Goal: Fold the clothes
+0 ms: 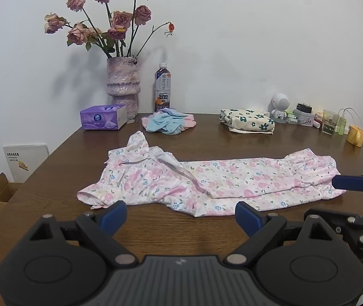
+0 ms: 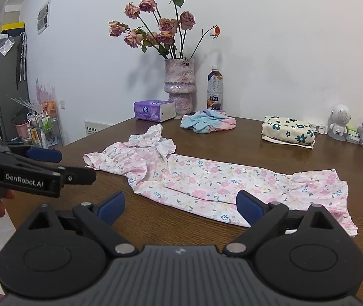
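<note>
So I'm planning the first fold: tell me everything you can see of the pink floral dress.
The pink floral dress is a small garment of thin, soft-looking white fabric printed with pink and blue flowers. It has short ruffled sleeves, a frilly collar and a gathered ruffle hem. It lies lengthwise on the brown wooden table, already folded over lengthwise, with the collar end rumpled and partly raised. Neither gripper holds it; in the right wrist view one jaw overlaps the hem end, contact unclear.

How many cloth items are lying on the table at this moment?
3: the pink floral dress spread out at the front, a crumpled blue-pink garment behind it near the bottle, and a folded green-flowered bundle towards the back right. None appears hidden.
</note>
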